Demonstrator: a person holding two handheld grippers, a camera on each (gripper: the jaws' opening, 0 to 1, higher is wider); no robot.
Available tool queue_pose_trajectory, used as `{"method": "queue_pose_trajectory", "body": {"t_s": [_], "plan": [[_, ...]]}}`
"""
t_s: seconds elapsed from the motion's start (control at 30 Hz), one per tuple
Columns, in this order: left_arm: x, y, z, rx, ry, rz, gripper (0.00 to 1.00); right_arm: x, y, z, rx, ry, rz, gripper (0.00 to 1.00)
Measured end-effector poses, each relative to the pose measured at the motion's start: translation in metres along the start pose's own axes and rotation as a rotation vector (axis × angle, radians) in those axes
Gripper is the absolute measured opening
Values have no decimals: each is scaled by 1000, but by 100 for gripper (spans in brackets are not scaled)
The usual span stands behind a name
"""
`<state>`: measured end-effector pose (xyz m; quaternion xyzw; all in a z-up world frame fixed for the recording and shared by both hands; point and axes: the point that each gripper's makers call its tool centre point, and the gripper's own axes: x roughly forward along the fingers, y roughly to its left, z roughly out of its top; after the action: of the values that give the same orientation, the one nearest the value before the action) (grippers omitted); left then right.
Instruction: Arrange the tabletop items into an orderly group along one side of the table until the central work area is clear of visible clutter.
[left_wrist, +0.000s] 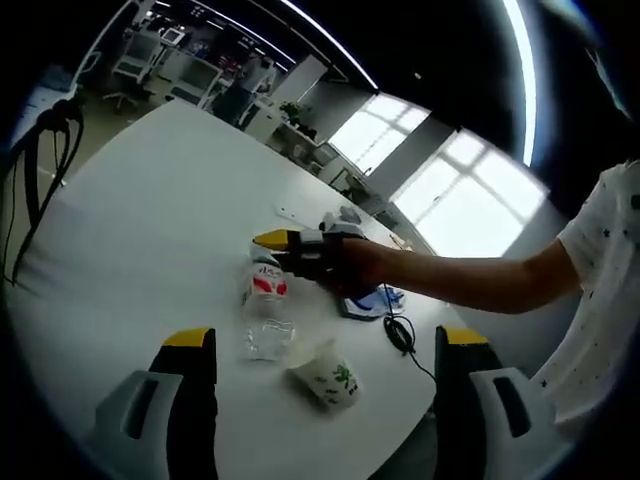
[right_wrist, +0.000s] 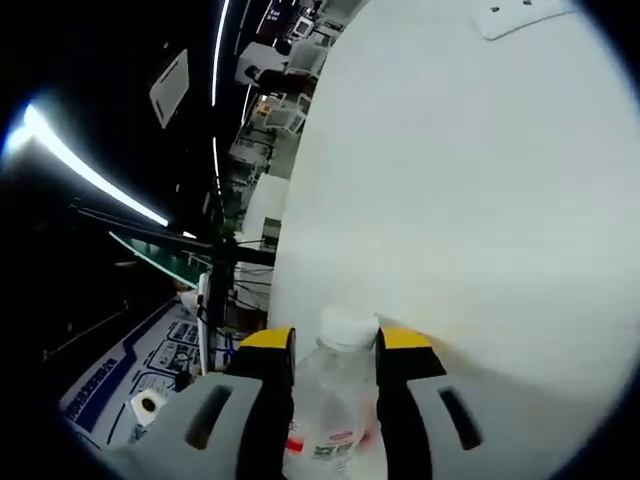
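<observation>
Our right gripper (right_wrist: 335, 375) pinches the bottle (right_wrist: 335, 400) just below its cap; the left gripper (left_wrist: 325, 350) hangs spread above the cup (left_wrist: 328, 378), which lies tipped beside the bottle on the table (left_wrist: 150, 220). The bottle's clear, thin plastic looks light and crushable, so hold the stiffer neck. Its red-and-white label seems printed, but unreadable.

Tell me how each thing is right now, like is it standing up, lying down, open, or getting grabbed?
Water bottle: upright, white cap on, held between the right claw's jaws.
Paper cup: lying on its side on the table.
Left claw: open, jaws wide apart, holding nothing.
Right claw: shut on the water bottle.
Black cable: lying loose near the table edge.
</observation>
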<state>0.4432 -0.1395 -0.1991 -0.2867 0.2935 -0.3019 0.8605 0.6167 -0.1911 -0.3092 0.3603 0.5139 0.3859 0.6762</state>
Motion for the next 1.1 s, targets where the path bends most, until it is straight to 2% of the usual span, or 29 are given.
{"method": "queue_pose_trajectory", "body": {"t_s": [0.23,0.47,0.87,1.1], "plan": [[3,4,0,-4,-1,-2,92,1,-6,0,17,-8,-15,21],[6,6,-1,-5,2,-2,92,1,-3,-2,6,-10,-22,20],[6,8,-1,7,6,0,91,-1,12,-2,-63,-16,-6,20],[16,8,6,22,12,-14,91,-3,24,-1,-133,-17,4,20]]}}
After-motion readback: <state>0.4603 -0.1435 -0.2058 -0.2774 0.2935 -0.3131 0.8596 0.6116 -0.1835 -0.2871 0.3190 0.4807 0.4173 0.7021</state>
